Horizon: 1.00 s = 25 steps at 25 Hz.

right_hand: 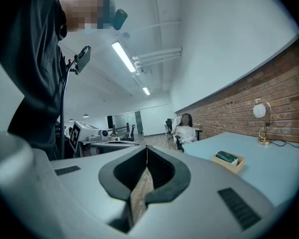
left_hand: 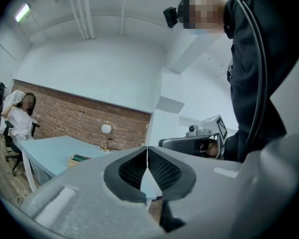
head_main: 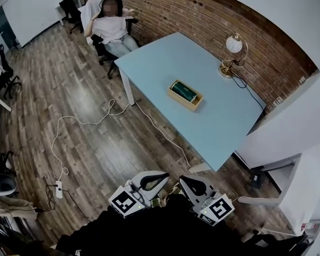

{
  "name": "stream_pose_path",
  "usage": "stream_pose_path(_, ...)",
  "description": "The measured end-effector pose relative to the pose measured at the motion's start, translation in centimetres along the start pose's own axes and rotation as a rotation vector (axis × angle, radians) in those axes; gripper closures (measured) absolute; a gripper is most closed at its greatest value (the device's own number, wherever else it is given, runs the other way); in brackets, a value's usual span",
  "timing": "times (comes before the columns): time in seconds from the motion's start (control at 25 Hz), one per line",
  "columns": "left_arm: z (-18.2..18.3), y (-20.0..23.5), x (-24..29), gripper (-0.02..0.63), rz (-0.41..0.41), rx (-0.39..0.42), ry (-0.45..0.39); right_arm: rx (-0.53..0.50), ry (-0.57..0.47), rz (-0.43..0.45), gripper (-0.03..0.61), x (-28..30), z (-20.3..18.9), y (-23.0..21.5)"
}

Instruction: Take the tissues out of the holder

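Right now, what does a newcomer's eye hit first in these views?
The pale blue table against the brick wall, with a wooden holder carrying a green tissue pack near its middle and a globe lamp at its wall-side edge. A person sits at the table's far end. The left tool and right tool are shut and empty, short of the table.

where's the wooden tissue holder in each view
Head view: wooden tissue holder on the blue table, just right of picture centre.
Left gripper view: holder small, lower left, on the table.
Right gripper view: holder right of centre, on the table.
Shared landmark: globe desk lamp by the brick wall.
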<state>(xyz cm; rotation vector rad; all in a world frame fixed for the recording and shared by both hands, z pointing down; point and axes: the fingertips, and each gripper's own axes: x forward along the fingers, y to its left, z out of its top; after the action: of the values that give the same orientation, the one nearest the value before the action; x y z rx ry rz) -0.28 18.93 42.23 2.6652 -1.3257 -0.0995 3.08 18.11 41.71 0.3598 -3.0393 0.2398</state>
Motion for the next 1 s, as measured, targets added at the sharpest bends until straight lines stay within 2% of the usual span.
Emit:
stream_pose_path(0.52, 0.8, 4.8, 4.7, 0.603, 0.016, 0.015, 0.004, -0.018, 0.006, 0.037, 0.572, 3.2, 1.3, -6.3)
stream_pose_path(1.0, 2.0, 8.5, 11.4, 0.603, 0.038, 0.022, 0.006, -0.019, 0.000, 0.056, 0.572, 4.1, 2.4, -13.9)
